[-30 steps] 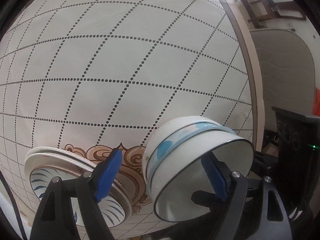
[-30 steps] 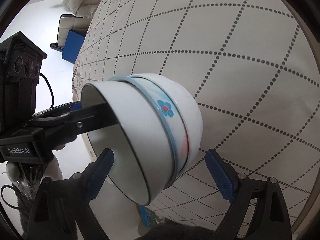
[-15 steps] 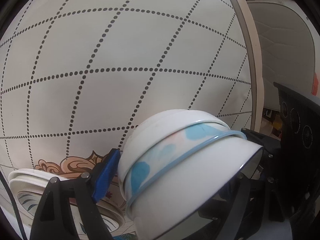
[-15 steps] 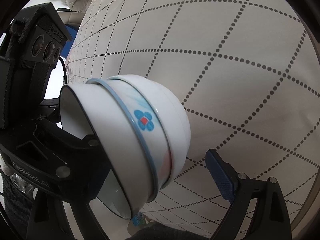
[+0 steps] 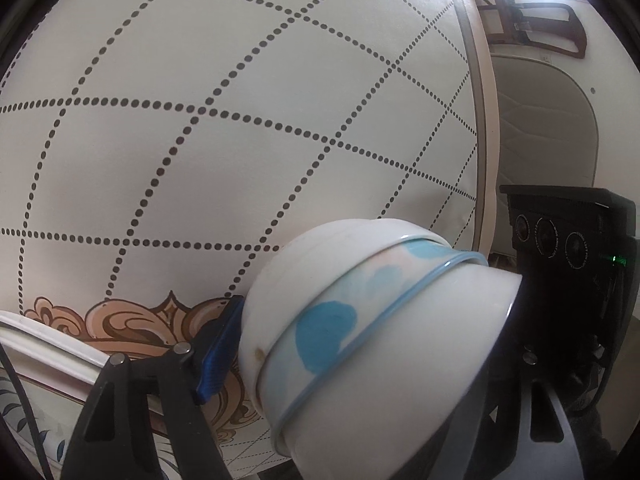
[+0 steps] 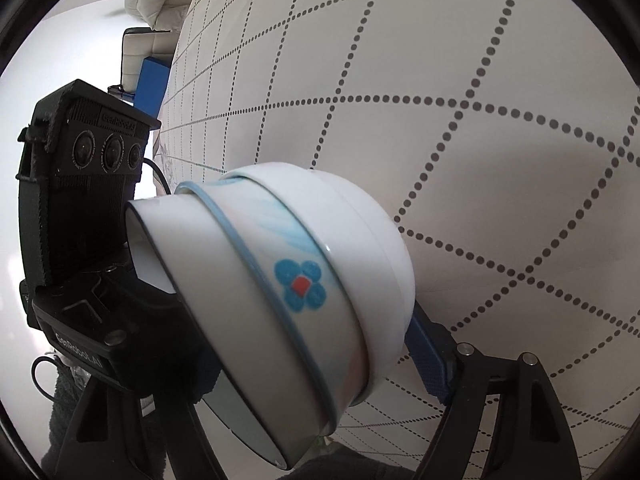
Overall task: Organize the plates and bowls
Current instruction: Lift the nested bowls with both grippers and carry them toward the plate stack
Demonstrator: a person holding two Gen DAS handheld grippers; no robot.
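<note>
Bowl stack (image 6: pixel 304 288): three nested bowls, a plain white one outermost, one with a blue band and flower in the middle, and a white one with a dark rim innermost. I hold them tipped, mouth towards me and base pointing away.
Position of stack: between the fingers of both my tools, filling the near field of each and crossing ahead of the fingertips.
Left gripper (image 5: pixel 360 356): jaws closing with the stack between them. The one pad (image 5: pixel 220 348) I can see lies against the outermost bowl's wall; the other finger is hidden past the rim. I judge this a pinch across the walls, so the three travel as one.
Right gripper (image 6: pixel 288 360): jaws closing around the stack. The visible pad (image 6: pixel 426 360) sits at the outer bowl's base and the opposite finger is hidden, so I cannot tell whether it grips yet. It probably steadies the heavy end against slipping.
Plate stack (image 5: pixel 40 344): low and to the outer side of my left tool, lying flat, apart from the bowls.
Tablecloth (image 5: pixel 240 140): white with dotted diamonds, bare ahead of both tools, the likely place to set the bowls down.
</note>
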